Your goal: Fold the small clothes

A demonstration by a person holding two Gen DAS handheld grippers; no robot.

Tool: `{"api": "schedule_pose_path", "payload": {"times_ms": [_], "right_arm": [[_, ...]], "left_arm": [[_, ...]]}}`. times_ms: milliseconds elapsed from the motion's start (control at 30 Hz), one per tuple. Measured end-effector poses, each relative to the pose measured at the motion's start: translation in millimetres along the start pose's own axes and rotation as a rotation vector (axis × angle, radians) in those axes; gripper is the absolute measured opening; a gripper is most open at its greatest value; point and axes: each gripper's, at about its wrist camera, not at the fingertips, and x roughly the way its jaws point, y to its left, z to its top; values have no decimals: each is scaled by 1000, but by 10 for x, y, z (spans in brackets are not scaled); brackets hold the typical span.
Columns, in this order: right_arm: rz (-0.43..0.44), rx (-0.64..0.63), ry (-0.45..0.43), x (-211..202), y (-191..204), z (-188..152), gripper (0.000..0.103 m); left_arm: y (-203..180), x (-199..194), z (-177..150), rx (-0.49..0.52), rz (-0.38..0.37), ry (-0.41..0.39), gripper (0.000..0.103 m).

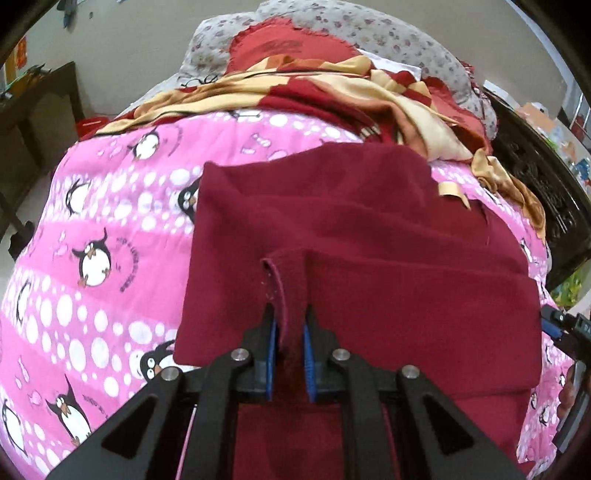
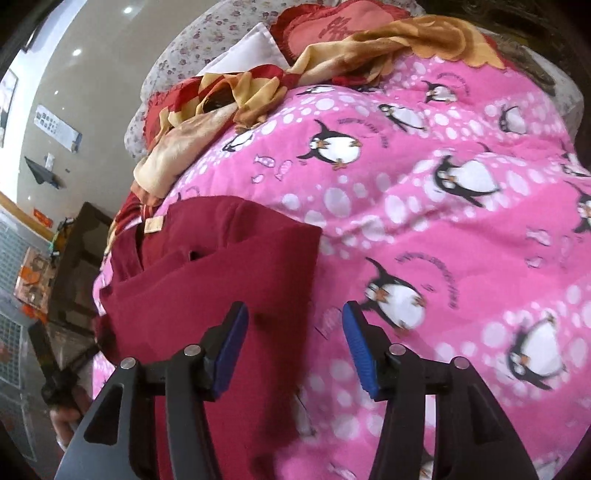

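A dark red garment (image 1: 369,240) lies partly folded on a pink penguin-print quilt (image 1: 110,221). My left gripper (image 1: 290,310) is shut on a raised hem strip at the garment's near edge, pinched between its blue pads. In the right wrist view the same garment (image 2: 207,258) lies at the left of the quilt (image 2: 443,221), a beige label near its far end. My right gripper (image 2: 295,306) is open and hovers over the garment's right edge; one pad is over red cloth, the other over the quilt, and nothing is pressed between them.
A heap of red and gold cloth (image 1: 332,92) and a floral pillow (image 1: 369,22) lie at the far end of the bed. Dark wooden furniture (image 1: 37,129) stands to the left, and a dark carved board (image 1: 535,192) runs along the bed's right side.
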Motion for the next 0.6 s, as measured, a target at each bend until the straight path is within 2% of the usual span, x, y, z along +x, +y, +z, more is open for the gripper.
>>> {"api": "schedule_pose_path", "payload": {"times_ms": [167, 200, 233, 267, 400, 467, 600], "right_arm": [[-34, 6, 26, 270, 7, 97, 64], [-20, 12, 27, 293, 7, 108, 60], [0, 6, 10, 281, 23, 118, 38], [15, -9, -15, 245, 54, 134, 27], [-22, -132, -130, -23, 302, 167, 23], [-42, -194, -184, -132, 407, 167, 23], [-115, -175, -151, 49, 311, 221, 23]], "left_arm": [[8, -91, 11, -3, -5, -18, 13], [-6, -110, 11, 4, -3, -19, 13], [-25, -129, 16, 11, -2, -21, 13], [-47, -145, 18, 13, -5, -23, 13], [-139, -194, 42, 9, -24, -47, 13], [-200, -110, 4, 31, 4, -35, 13], [-212, 129, -85, 32, 43, 6, 17]]}}
